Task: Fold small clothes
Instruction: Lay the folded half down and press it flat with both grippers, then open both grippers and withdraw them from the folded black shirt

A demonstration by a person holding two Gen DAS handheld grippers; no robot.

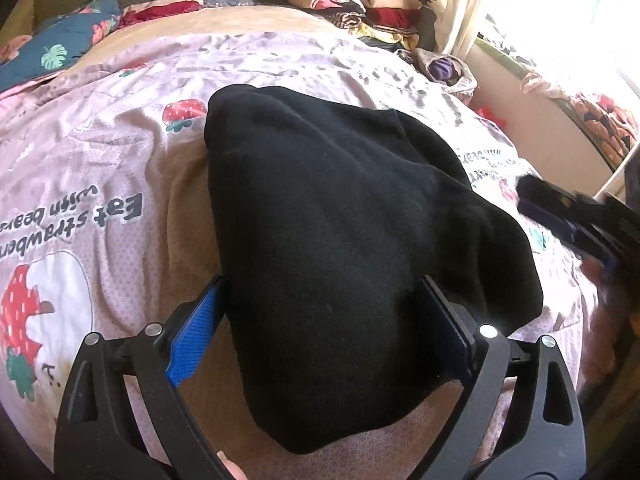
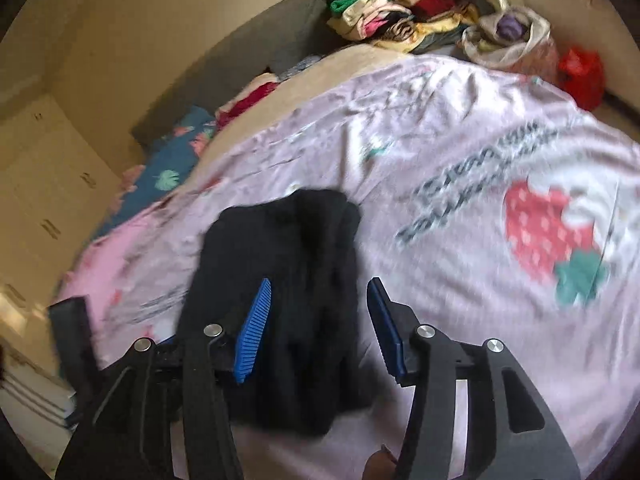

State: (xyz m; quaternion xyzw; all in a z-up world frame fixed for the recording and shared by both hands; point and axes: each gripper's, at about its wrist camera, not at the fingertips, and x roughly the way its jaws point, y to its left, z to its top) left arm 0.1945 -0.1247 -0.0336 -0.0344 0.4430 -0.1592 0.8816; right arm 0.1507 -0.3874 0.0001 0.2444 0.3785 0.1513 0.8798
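Black and soft, a small piece of clothing [image 1: 340,248] lies on the pink strawberry-print bed cover [image 1: 120,168], in the middle of the bed. In the left wrist view the left gripper [image 1: 324,332] hovers over the near end of it with its jaws spread wide, one on each side of the cloth and closed on nothing; the placing suggests it is ready to pin or pick up that end for a fold. The garment runs away from this camera toward the head of the bed, wide at the near end and narrowing to a rounded far corner, with a layer lapped over on its right side, so it looks partly folded. The right gripper [image 1: 576,220] shows at the right edge, apart from the cloth; its state cannot be told from here. A pile of folded clothes [image 1: 352,4] sits at the far end of the bed.

The right wrist view is blurred. The right gripper [image 2: 320,328] has its jaws apart and empty, above the near part of the black clothing [image 2: 288,280], whose long axis again points away, toward the pillow [image 2: 168,176]. The pile [image 2: 384,12] and a bag [image 2: 508,36] lie beyond
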